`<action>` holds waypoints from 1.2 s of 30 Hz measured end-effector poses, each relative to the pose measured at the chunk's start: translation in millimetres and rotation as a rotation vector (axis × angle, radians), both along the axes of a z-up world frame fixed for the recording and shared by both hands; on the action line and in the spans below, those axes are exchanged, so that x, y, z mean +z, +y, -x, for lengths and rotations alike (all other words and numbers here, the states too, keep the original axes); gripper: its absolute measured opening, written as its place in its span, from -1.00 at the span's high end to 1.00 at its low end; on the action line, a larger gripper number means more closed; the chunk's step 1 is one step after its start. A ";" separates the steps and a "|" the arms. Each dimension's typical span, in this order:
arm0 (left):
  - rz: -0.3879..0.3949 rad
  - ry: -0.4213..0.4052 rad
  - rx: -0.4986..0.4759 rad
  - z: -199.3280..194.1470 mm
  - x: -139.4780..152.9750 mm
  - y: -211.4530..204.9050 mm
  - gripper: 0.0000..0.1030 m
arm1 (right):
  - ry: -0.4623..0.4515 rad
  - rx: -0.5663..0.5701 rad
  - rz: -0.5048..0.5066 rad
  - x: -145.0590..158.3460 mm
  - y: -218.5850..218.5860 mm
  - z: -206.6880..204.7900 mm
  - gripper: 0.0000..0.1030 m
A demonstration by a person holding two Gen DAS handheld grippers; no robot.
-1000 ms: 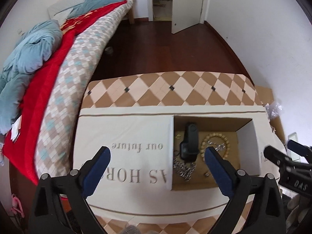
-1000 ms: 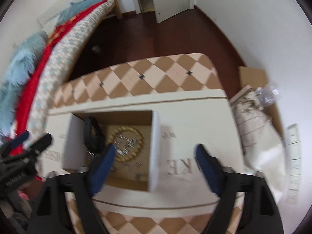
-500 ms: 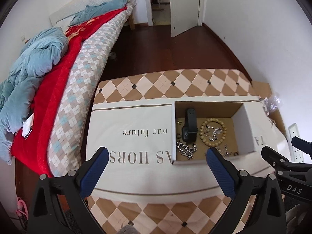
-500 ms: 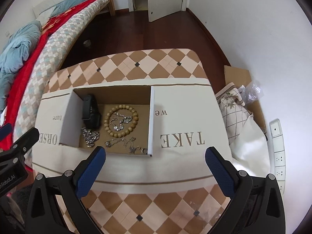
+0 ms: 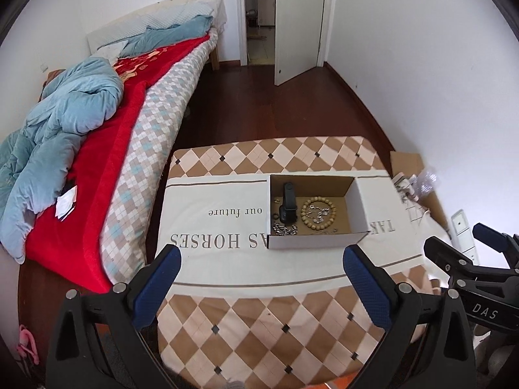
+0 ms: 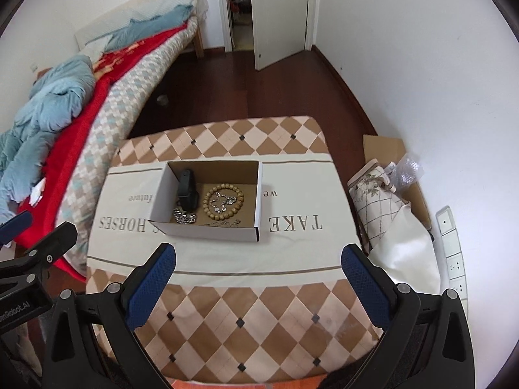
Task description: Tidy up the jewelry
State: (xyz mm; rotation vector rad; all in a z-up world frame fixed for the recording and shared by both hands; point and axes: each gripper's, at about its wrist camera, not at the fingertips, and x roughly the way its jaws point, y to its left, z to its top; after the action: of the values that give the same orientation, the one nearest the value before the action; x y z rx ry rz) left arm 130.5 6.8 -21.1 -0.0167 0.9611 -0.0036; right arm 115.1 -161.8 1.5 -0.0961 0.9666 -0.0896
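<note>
Both the left gripper (image 5: 261, 274) and the right gripper (image 6: 258, 272) hang with jaws wide apart and empty, short of the table's near edge. Judging by this, picking should start from above, pads pinching one piece at a time. The white cardboard box (image 6: 207, 231) sits mid-table on printed cloth, holding a wooden bead bracelet (image 6: 223, 202), a black watch (image 6: 187, 191), and tangled, slippery metal chains (image 6: 185, 217).
</note>
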 end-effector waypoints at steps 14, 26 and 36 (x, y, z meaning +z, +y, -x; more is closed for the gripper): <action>0.053 -0.051 -0.027 60.6 64.5 -20.8 -0.98 | -0.118 0.028 0.000 83.1 5.1 68.1 -1.00; 0.064 -0.073 0.014 64.9 77.0 -16.6 -0.98 | -0.136 0.016 -0.003 103.5 -3.4 90.0 -1.00; 0.020 -0.085 0.058 27.9 70.0 -14.9 -0.98 | -0.136 0.003 0.023 96.1 -2.3 48.0 -1.00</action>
State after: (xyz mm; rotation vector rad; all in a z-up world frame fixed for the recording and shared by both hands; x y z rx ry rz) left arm 102.6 -8.1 48.9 -0.0626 0.8758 0.0391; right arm 67.0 -164.1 97.6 -0.1115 0.8299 -0.1031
